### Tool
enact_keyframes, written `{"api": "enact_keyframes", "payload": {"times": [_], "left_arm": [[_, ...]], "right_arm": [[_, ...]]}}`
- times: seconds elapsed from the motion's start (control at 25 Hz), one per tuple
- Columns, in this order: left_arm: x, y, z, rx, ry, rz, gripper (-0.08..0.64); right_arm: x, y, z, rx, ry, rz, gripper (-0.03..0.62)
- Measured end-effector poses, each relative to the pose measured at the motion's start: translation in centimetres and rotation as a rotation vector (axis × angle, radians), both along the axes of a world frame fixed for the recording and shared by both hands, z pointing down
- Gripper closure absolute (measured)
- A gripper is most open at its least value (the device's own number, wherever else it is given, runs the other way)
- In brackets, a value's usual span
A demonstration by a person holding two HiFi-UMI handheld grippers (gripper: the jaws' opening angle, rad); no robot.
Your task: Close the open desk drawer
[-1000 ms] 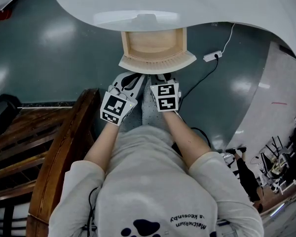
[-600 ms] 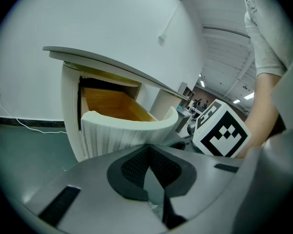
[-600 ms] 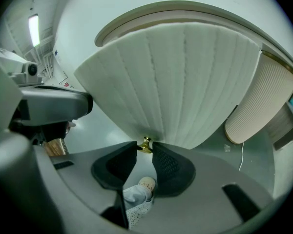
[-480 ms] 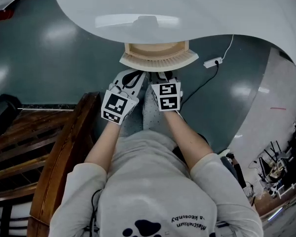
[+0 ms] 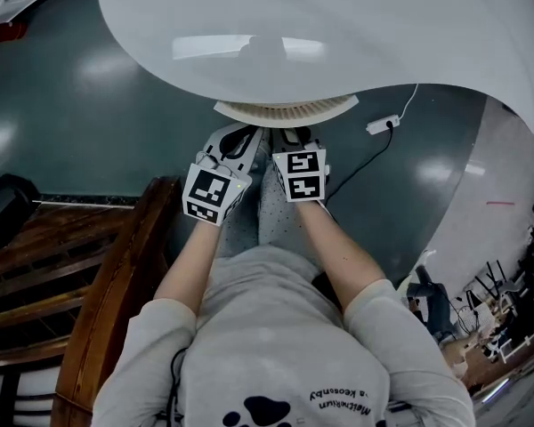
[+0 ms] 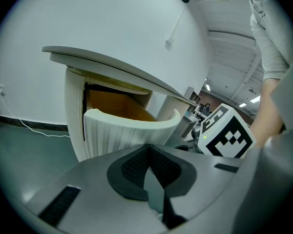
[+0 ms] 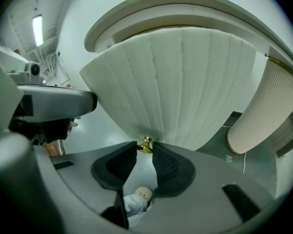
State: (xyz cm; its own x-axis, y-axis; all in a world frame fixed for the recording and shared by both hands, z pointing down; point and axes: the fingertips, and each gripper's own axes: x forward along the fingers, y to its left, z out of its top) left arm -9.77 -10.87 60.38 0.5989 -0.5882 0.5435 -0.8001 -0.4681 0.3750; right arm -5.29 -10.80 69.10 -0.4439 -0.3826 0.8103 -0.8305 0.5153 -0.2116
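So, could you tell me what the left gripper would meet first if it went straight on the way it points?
The ribbed white drawer front, just ahead of the left gripper; the gap is hard to judge.

Beneath you the dark green floor [image 5: 89,123] shines with pale patches of glare. At your left stands brown wooden furniture [image 5: 116,301] with slatted rails. To your right a white power strip [image 5: 382,124] lies on that floor. A thin white cord [image 6: 44,131] trails along the foot of the white wall [image 6: 112,18]. Your grey shirt [image 5: 276,345] carries a dark paw print [image 5: 262,410].
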Motion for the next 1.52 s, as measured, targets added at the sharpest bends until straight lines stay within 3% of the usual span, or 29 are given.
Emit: {"api": "enact_keyframes", "payload": {"times": [1.52], "left_arm": [[-2.7, -10.3, -1.0, 0.102, -0.004, -0.09, 0.554]], "right_arm": [[-2.6, -10.3, -1.3, 0.104, -0.005, 0.007, 0.483]]}}
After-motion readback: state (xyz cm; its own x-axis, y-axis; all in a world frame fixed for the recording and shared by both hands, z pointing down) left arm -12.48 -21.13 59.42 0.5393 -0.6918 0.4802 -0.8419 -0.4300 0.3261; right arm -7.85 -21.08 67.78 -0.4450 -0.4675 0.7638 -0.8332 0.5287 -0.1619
